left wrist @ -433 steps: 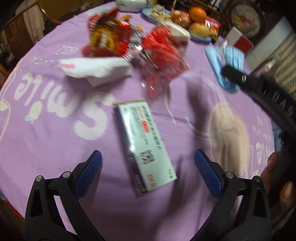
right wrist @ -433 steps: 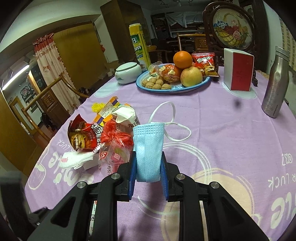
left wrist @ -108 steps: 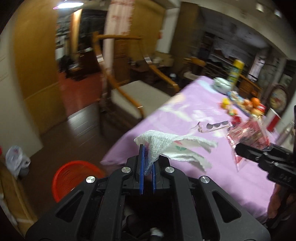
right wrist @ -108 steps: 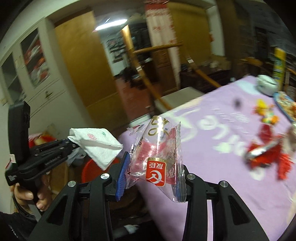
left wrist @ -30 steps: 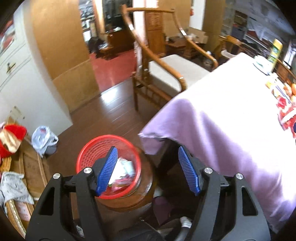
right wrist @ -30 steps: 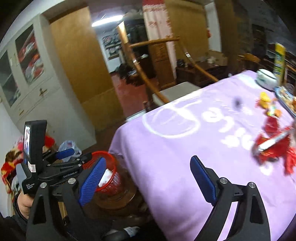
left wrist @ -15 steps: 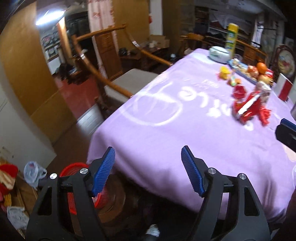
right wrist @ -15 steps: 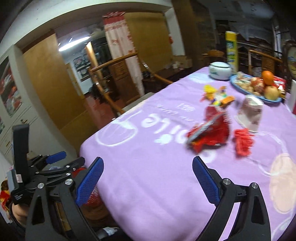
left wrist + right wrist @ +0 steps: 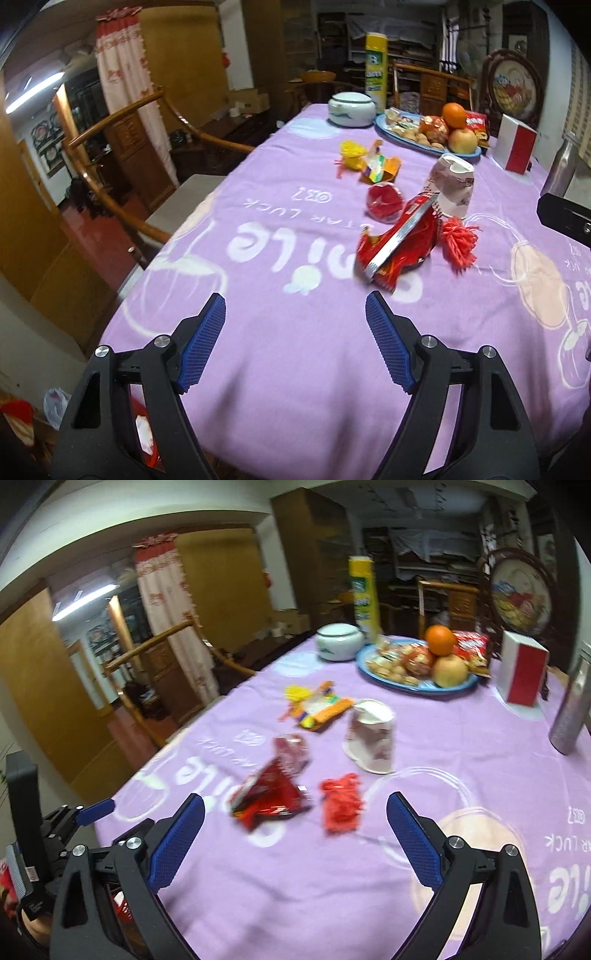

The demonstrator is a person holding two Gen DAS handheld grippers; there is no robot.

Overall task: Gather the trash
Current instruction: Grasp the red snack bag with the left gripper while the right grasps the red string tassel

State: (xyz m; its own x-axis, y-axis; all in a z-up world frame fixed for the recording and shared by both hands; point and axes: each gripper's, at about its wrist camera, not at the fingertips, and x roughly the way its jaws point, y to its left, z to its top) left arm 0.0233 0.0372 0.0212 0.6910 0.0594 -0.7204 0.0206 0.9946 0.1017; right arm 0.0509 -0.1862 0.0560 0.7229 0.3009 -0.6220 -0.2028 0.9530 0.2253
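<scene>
Trash lies on the purple tablecloth [image 9: 295, 350]: a red snack wrapper [image 9: 397, 240] [image 9: 269, 794], a red yarn tuft [image 9: 458, 242] [image 9: 341, 806], a crushed paper cup [image 9: 450, 188] [image 9: 369, 738], a small red packet [image 9: 384, 199], an orange-yellow wrapper [image 9: 380, 168] [image 9: 321, 705]. My left gripper [image 9: 295, 347] is open and empty, over the table's near edge. My right gripper [image 9: 295, 842] is open and empty, just short of the wrapper and tuft. The red trash basket [image 9: 120, 901] shows low at left behind the fingers.
At the far side stand a blue fruit plate [image 9: 428, 134], a white lidded pot [image 9: 349, 109], a yellow canister [image 9: 375, 70], a red-and-white box [image 9: 515, 147] and a steel bottle [image 9: 570, 709]. A wooden chair [image 9: 147, 177] stands left of the table.
Both grippers dropped their trash in the basket earlier, then swung up from the floor to the table. Both stay open and have come closer to the remaining trash.
</scene>
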